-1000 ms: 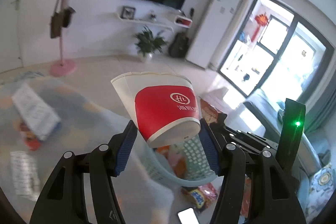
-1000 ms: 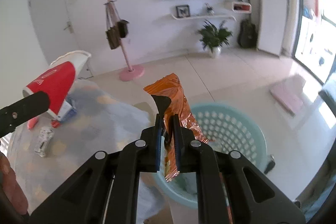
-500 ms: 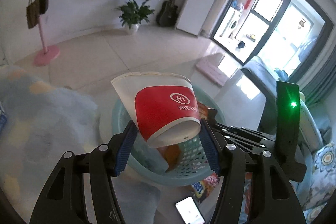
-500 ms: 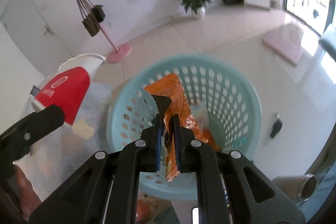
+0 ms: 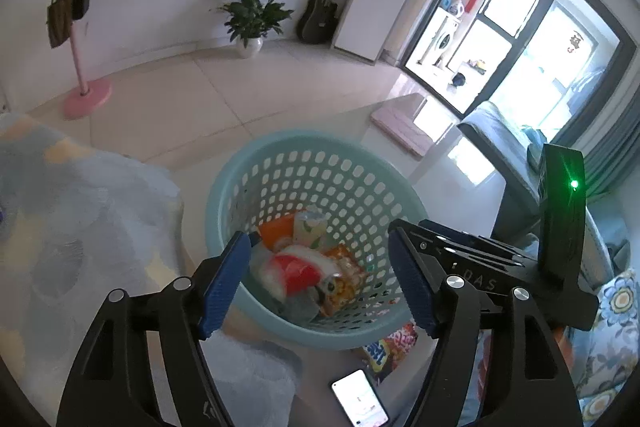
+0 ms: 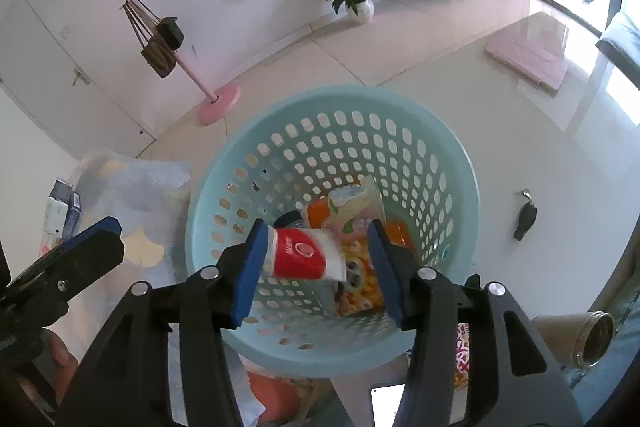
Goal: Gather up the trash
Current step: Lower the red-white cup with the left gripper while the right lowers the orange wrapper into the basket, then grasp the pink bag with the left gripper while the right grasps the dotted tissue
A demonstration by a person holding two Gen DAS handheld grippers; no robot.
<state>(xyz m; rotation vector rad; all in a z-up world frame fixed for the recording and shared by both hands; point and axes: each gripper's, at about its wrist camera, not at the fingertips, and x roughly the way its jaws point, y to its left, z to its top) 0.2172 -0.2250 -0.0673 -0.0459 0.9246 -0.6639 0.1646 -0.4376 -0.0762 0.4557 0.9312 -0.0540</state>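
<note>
Both grippers let go over the trash basket

The left gripper (image 5: 320, 283) & right gripper (image 6: 316, 267) hang over the light-blue basket (image 6: 448, 155), jaws opening, nothing pinched. The red & white paper cup (image 6: 306, 255) is inside the basket, on its side, w/ the orange wrapper (image 6: 396, 231) & other snack bags.

Left claw (image 5: 320, 279) opening, right claw (image 6: 316, 267) opening, empty
</note>
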